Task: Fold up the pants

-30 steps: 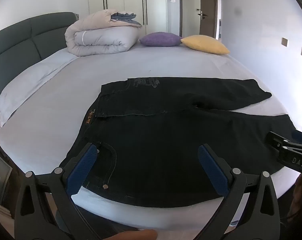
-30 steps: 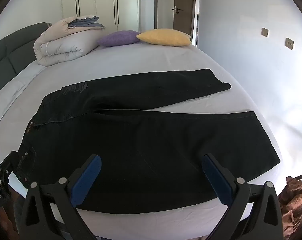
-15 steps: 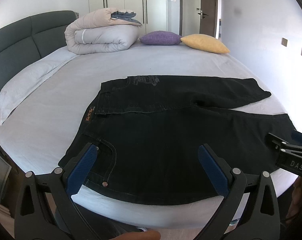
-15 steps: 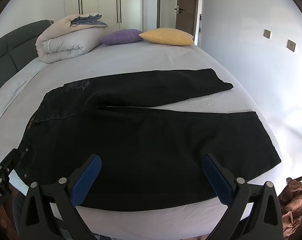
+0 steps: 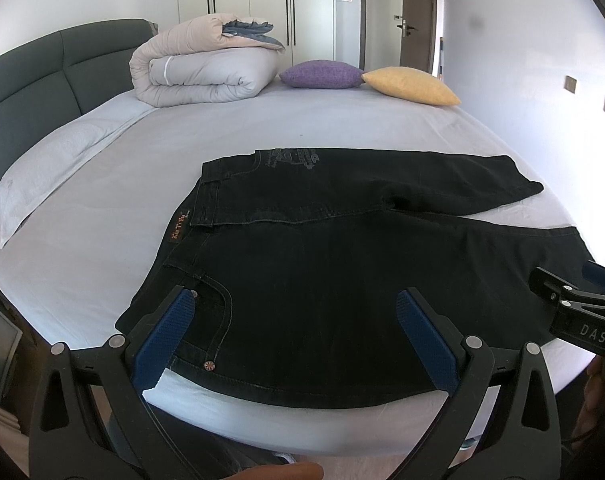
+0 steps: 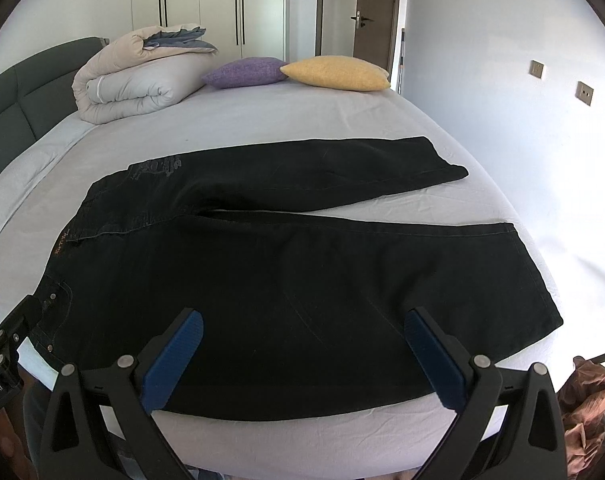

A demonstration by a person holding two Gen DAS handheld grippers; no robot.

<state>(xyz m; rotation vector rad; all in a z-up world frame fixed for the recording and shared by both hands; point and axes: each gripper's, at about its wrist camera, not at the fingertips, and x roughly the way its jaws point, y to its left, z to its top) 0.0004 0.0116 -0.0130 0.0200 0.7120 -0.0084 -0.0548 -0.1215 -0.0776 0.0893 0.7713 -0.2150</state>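
Observation:
Black jeans [image 5: 342, 272] lie flat on the bed, waistband to the left, both legs running right, the far leg angled away. They also show in the right wrist view [image 6: 302, 264]. My left gripper [image 5: 294, 312] is open and empty, held above the near waist and pocket area. My right gripper [image 6: 302, 332] is open and empty above the near leg. The right gripper's tip shows at the right edge of the left wrist view [image 5: 574, 308]; the left gripper shows at the left edge of the right wrist view [image 6: 2, 332].
The bed [image 5: 102, 220] has a grey headboard [image 5: 30, 76] on the left. A folded duvet [image 5: 206, 72], a purple cushion [image 5: 322, 74] and a yellow cushion [image 5: 412, 86] lie at the far side. A brown bag [image 6: 586, 400] sits on the floor at right.
Both grippers have drawn back and up a little from the bed, so the jeans sit slightly farther away. The jeans have not moved.

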